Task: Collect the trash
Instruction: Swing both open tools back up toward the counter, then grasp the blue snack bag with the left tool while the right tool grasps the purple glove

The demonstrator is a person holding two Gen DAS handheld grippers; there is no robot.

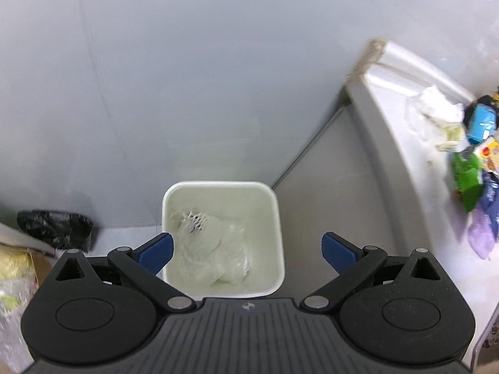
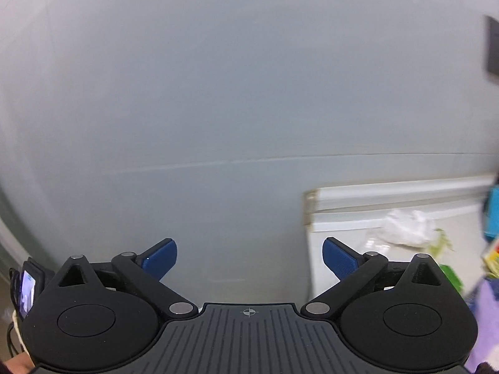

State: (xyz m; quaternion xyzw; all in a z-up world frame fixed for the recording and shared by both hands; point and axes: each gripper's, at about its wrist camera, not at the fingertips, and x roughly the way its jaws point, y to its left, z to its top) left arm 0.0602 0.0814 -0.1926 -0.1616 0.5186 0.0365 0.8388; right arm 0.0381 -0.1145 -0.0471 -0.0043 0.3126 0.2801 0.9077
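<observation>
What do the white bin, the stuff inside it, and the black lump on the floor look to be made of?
White bin: likely moulded plastic, smooth matte walls with rounded corners. Its contents: thin clear plastic film, crinkled and glossy; a netted piece is too blurred to name. Black lump: probably a thin plastic bag, crumpled, with shiny creases.

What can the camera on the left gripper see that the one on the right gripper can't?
Only the left wrist view shows the white bin on the floor, with clear plastic wrap inside, and a black bag by the wall. Only the right wrist view shows a dark panel high on the wall. Both show the counter with crumpled white paper and colourful wrappers, and open, empty jaws.
</observation>
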